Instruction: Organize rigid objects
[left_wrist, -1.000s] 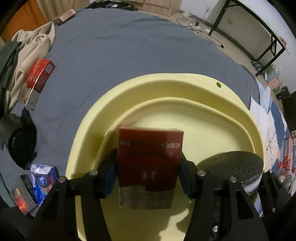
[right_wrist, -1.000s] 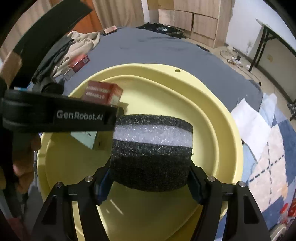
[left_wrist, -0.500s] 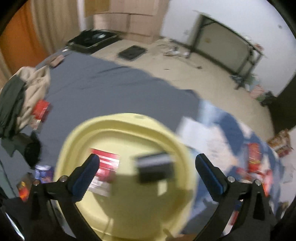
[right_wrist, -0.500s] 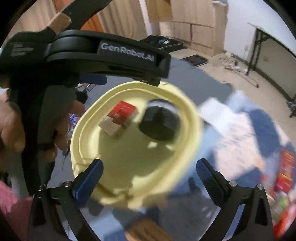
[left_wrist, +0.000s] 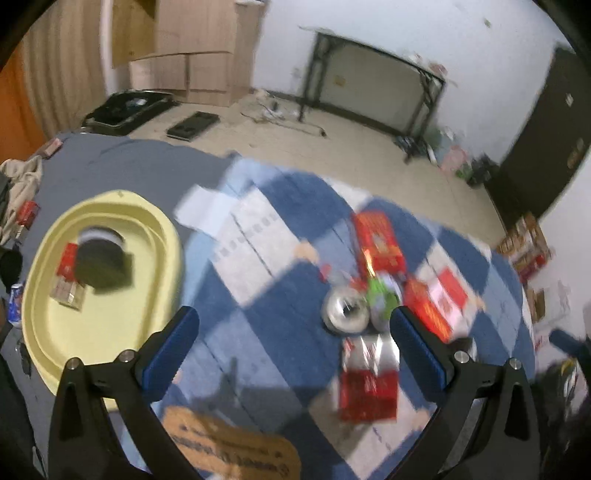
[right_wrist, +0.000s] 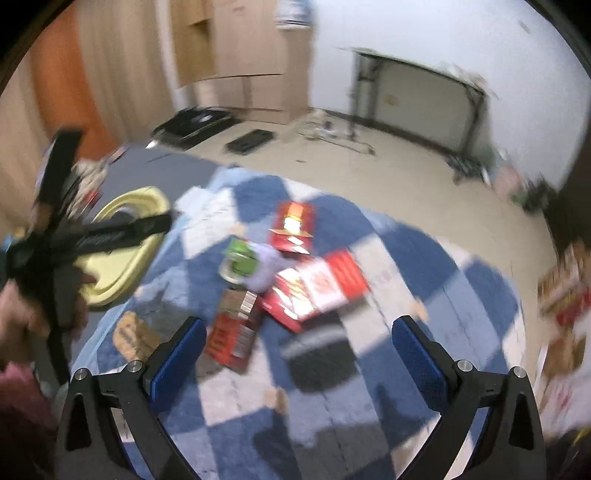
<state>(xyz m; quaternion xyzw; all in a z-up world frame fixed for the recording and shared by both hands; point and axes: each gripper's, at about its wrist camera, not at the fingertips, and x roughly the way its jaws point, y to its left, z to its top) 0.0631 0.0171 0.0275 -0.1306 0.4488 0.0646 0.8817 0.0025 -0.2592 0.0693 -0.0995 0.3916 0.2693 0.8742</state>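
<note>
Blue-padded fingers (left_wrist: 171, 341) of my left gripper (left_wrist: 291, 343) stand wide apart with nothing between them; its view shows the pale yellow oval plastic basin (left_wrist: 110, 332) at left, holding a red carton (left_wrist: 68, 258) and a black foam disc (left_wrist: 101, 258). My right gripper (right_wrist: 299, 354) likewise gapes empty over the blue-and-white checked blanket (right_wrist: 406, 258), where blurred red boxes (right_wrist: 317, 284) lie clustered.

Through the right wrist view we see our right gripper (right_wrist: 299, 354) spread wide, nothing between its blue fingers (right_wrist: 177, 356), above the blue checkered blanket (right_wrist: 406, 258). Blurred red boxes (right_wrist: 317, 284) cluster mid-blanket; the yellow basin (right_wrist: 118, 266) sits at its left edge, behind our left gripper (right_wrist: 107, 232).
</note>
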